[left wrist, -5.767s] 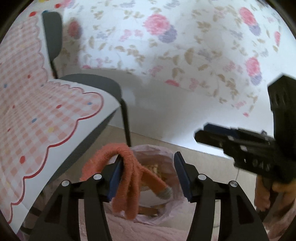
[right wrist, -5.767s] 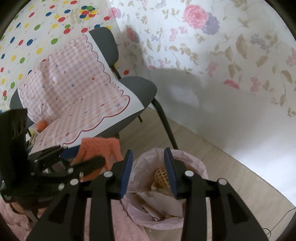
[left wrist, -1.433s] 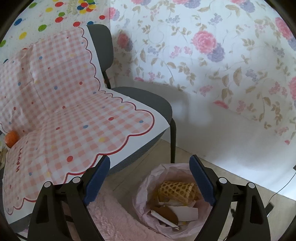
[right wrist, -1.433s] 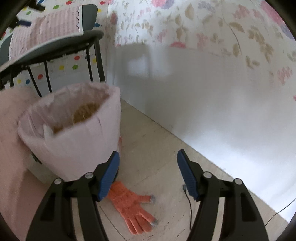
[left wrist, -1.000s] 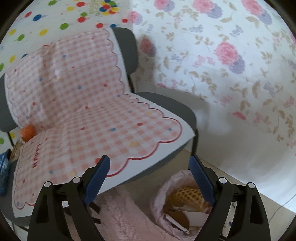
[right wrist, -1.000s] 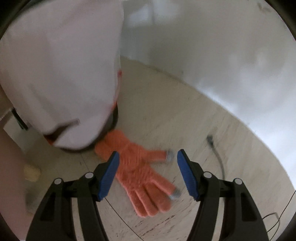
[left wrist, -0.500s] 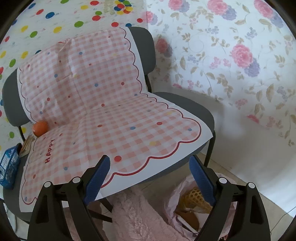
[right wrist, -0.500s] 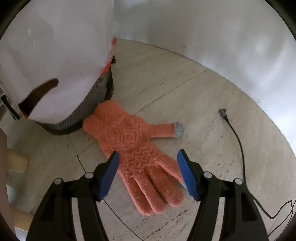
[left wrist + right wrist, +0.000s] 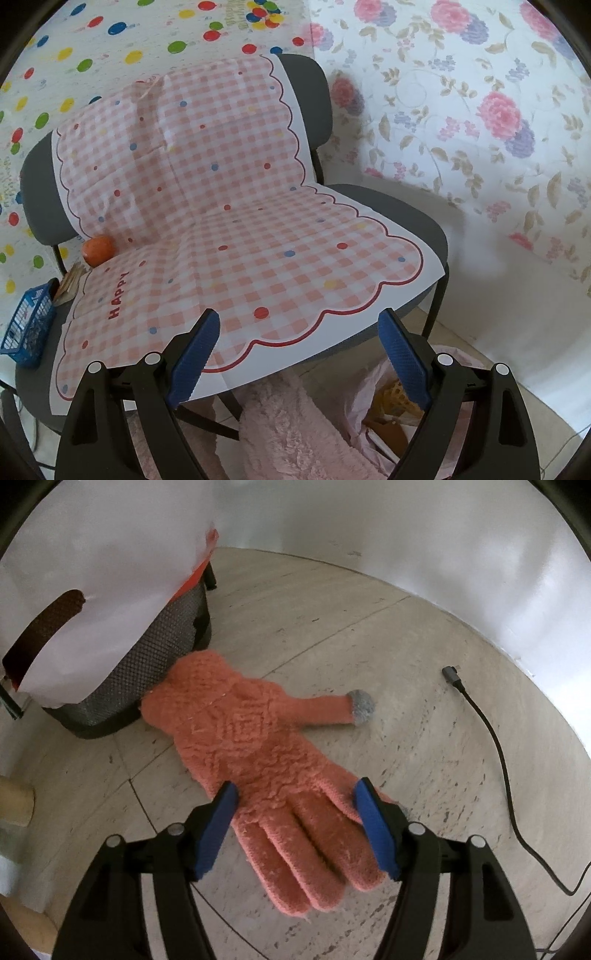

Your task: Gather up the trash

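An orange knit glove lies flat on the tile floor beside the mesh trash bin with its pale pink liner bag. My right gripper is open, low over the glove, with one finger on each side of the palm. My left gripper is open and empty, held above the chair's front edge. Below it the bin's pink bag shows, with a waffle cone and paper scraps inside.
A grey chair carries a pink checked paper cloth, an orange fruit and a blue basket. A pink fluffy rug lies under it. A black cable runs along the floor by the white wall.
My right gripper has dropped down to the glove, which now sits between its open fingers. My left gripper has lifted and swung left, toward the chair.
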Available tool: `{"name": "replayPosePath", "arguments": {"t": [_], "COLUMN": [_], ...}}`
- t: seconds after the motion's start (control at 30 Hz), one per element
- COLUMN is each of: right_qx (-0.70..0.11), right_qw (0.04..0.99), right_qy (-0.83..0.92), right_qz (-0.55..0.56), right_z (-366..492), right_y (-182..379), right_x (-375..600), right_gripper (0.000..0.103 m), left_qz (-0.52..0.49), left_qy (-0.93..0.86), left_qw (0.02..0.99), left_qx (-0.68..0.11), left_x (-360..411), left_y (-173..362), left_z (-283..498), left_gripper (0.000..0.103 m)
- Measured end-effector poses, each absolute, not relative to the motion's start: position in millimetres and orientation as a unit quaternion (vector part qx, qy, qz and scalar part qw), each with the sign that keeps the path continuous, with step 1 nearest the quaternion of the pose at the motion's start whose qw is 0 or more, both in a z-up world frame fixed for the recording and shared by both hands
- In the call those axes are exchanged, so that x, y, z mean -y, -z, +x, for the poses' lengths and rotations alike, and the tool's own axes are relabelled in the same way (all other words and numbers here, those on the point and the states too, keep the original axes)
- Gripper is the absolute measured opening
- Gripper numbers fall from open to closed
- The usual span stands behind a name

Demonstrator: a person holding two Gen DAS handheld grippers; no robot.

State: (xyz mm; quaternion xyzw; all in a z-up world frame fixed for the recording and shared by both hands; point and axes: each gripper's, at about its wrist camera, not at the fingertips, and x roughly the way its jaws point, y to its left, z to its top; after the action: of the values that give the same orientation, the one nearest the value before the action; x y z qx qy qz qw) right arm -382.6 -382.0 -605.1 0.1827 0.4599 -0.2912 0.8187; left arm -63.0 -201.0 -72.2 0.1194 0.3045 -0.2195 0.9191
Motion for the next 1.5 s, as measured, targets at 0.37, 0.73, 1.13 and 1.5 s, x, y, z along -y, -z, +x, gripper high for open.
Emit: {"name": "replayPosePath", "arguments": {"t": [0.37, 0.73, 1.13, 1.5], "right_qx": [-0.439, -0.418, -0.271, -0.167], "right_qw": [0.825, 0.812, 0.883, 0.964], "right_qy": [0.302, 0.313, 0.342, 0.199], "right_qz": [0.192, 0.262, 0.174, 0.053], "right_z": [-393.1, -397.1, -415.6, -354.6], "right_y": [610.7, 589.3, 409.8, 235.5], "right_x": [380.4, 386.2, 414.6, 371.3], "right_gripper": [0.077, 0.016, 0.016, 0.017], "left_qz": [0.119, 0.1, 0.077, 0.096], "left_qy": [0.213, 0.207, 0.244, 0.249], "left_qw": [0.921, 0.924, 0.916, 0.912], "left_qx": [-0.305, -0.305, -0.309, -0.311], "left_x": [197.3, 184.3, 183.4, 171.6], "left_y": [71.6, 69.6, 76.5, 85.7], "left_z": [-62.7, -56.5, -57.2, -46.8], "left_gripper": [0.087, 0.087, 0.087, 0.087]}}
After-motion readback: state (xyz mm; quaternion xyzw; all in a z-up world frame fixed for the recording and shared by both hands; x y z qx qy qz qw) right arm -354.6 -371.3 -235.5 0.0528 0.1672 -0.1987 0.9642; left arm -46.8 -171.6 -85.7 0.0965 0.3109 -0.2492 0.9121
